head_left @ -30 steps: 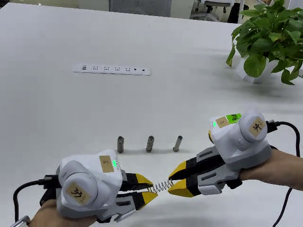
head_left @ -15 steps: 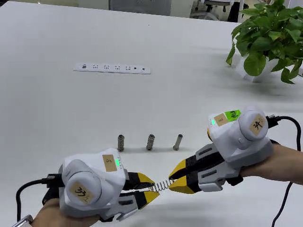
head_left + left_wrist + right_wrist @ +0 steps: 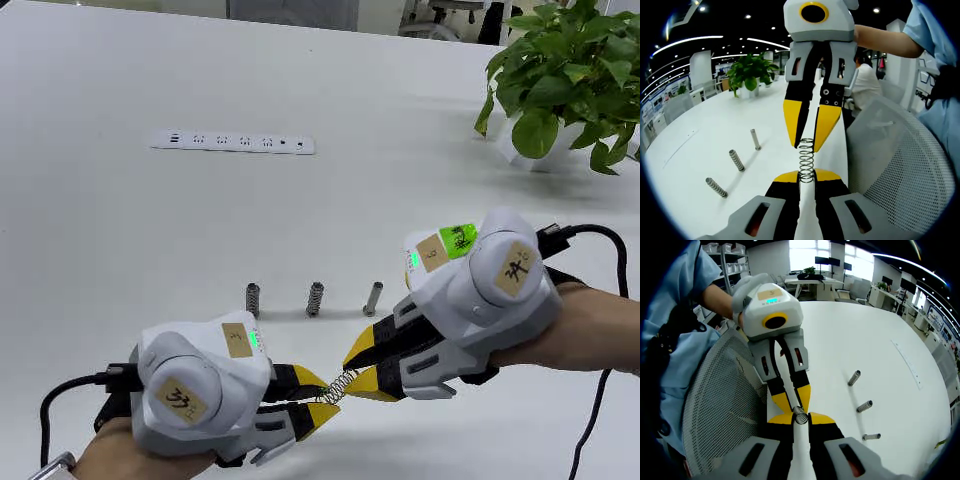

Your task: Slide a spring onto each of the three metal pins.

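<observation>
Head view: the left hand-held gripper (image 3: 325, 397) and right hand-held gripper (image 3: 357, 373) are each pinching an end of one spring (image 3: 341, 384) above the tabletop (image 3: 150, 250), with the bare pin (image 3: 373, 298) standing just beyond, nearer the right one.
Left gripper view: the pin is lying ahead-left.
Right gripper view: the spring's axis is running along the closed jaws.

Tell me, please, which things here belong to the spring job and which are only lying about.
Job: spring, gripped by left tool and right tool; bare pin; left pin and middle pin, each with a spring on.
Lying about: power strip; potted plant.
</observation>
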Tool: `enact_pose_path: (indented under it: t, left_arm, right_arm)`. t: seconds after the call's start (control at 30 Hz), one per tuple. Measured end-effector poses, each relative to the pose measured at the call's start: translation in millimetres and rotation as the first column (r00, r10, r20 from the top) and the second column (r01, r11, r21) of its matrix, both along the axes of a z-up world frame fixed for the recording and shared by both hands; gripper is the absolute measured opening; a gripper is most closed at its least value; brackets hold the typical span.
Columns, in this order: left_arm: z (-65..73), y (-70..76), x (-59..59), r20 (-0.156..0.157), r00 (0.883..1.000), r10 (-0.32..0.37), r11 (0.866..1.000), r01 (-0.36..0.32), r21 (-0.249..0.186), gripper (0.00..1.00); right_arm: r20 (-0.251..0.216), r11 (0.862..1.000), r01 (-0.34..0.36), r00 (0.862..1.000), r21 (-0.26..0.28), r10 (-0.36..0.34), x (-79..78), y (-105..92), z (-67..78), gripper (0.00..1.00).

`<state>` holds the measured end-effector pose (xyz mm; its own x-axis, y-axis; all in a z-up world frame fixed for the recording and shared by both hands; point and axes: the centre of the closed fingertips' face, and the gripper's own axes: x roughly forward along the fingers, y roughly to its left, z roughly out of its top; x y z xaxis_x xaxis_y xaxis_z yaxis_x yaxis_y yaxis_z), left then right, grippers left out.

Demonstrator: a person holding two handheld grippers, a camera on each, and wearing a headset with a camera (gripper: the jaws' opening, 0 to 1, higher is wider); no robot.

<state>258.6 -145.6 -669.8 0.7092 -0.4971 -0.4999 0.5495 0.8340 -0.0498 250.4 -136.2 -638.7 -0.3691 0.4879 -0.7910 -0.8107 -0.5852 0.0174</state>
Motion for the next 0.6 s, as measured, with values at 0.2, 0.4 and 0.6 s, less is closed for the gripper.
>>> enact_pose_path:
  t: [0.2, 0.4, 0.6]
  left_arm:
    - [0.3, 0.9, -0.2, 0.001, 1.0, 0.001, 1.0, -0.001, -0.006, 0.09]
    - [2.3, -0.7, 1.0, 0.016, 1.0, -0.006, 1.0, 0.006, -0.008, 0.09]
    - [4.2, -3.1, 0.8, 0.016, 1.0, -0.026, 1.0, 0.026, 0.001, 0.09]
  right_arm:
    - [0.012, 1.0, -0.013, 1.0, 0.005, 0.013, 0.5, 2.3, 0.4, 0.12]
    - [0.003, 0.999, -0.049, 0.999, 0.006, 0.049, -1.5, -0.9, 5.7, 0.16]
    - [0.02, 0.995, -0.09, 0.996, -0.042, 0.091, 4.4, -2.7, 9.2, 0.22]
